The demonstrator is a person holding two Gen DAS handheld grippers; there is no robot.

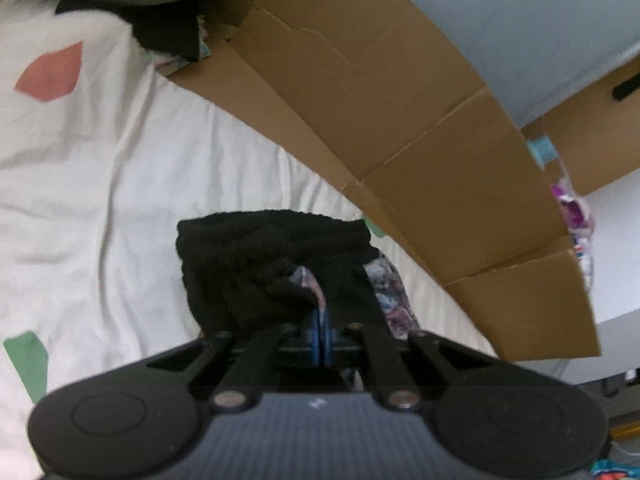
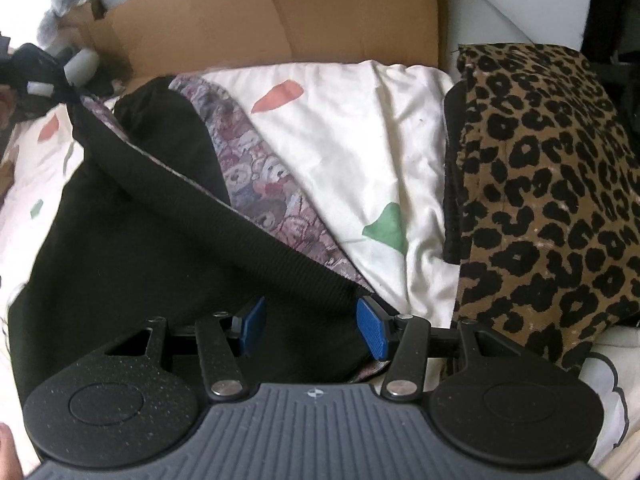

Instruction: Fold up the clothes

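Observation:
A black garment (image 1: 256, 264) with a purple patterned lining (image 1: 390, 292) lies on the white bedsheet (image 1: 120, 184). My left gripper (image 1: 321, 334) is shut on a fold of this garment, its blue pads pressed together with fabric rising from between them. In the right wrist view the same black garment (image 2: 152, 248) spreads across the bed, and its lining (image 2: 256, 172) shows along one edge. My right gripper (image 2: 312, 326) stands open over the garment's near edge, with black cloth lying between its blue pads (image 2: 372, 330). The garment's far corner is lifted toward the upper left (image 2: 72, 96).
A large cardboard box (image 1: 420, 128) stands close on the right in the left wrist view and behind the bed (image 2: 260, 16) in the right wrist view. A leopard-print cloth (image 2: 540, 184) lies folded on the right. The bedsheet (image 2: 360, 152) has red and green shapes.

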